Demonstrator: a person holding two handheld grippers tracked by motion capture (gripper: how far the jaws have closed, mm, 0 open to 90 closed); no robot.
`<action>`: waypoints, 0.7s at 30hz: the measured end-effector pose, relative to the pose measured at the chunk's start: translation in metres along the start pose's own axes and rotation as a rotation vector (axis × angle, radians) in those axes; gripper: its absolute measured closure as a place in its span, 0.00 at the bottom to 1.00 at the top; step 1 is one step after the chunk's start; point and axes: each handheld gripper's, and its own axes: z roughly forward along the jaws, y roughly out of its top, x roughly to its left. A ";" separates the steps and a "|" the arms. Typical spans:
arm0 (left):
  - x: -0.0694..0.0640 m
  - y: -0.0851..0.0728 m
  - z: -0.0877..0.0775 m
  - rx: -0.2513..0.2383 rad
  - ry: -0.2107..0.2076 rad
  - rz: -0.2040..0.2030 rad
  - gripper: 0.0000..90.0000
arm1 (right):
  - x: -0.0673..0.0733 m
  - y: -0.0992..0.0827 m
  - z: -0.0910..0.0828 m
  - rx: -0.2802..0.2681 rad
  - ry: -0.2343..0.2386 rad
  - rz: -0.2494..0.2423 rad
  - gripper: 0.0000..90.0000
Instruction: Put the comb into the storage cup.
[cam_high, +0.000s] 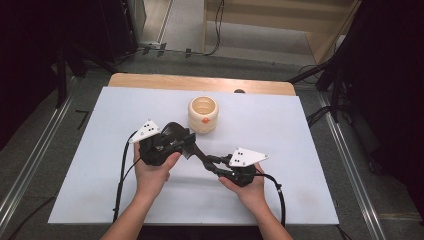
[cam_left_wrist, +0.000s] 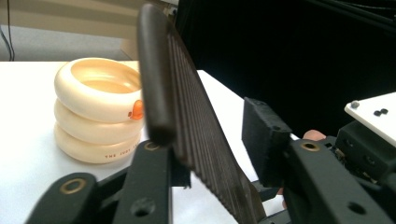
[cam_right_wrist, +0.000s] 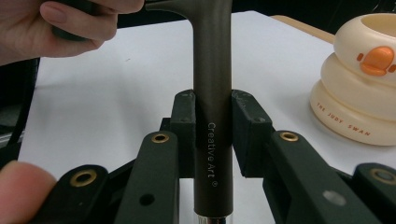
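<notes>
White worktop (cam_high: 100, 165): right tool (cam_right_wrist: 212, 130) clamps the comb's (cam_left_wrist: 187, 121) brown handle; left tool (cam_left_wrist: 210, 144) straddles its toothed blade, grip uncertain; cream holder (cam_high: 203, 114) behind.

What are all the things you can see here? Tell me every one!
comb-like tool: one, dark brown, held above the board between the two tongs; its handle reads "Creative Art"
ringed pot: one, cream with an orange duck mark, open on top, standing on the board behind the tongs
board: one, white, covering most of the table
table: one, light wood, its far edge showing beyond the board
left tongs: one, black, open around the tool's toothed end
right tongs: one, black, shut on the tool's handle
left hand: one, holding the left tongs
right hand: one, holding the right tongs
</notes>
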 end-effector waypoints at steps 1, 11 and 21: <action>0.000 0.000 0.000 -0.001 -0.004 -0.004 0.75 | 0.000 0.000 0.000 -0.001 -0.005 0.000 0.78; 0.002 0.000 0.000 0.000 -0.025 -0.026 0.86 | 0.003 -0.002 0.002 -0.007 -0.035 -0.017 0.78; 0.005 0.001 0.001 0.002 -0.116 -0.059 0.93 | 0.007 -0.004 0.006 -0.002 -0.078 -0.041 0.78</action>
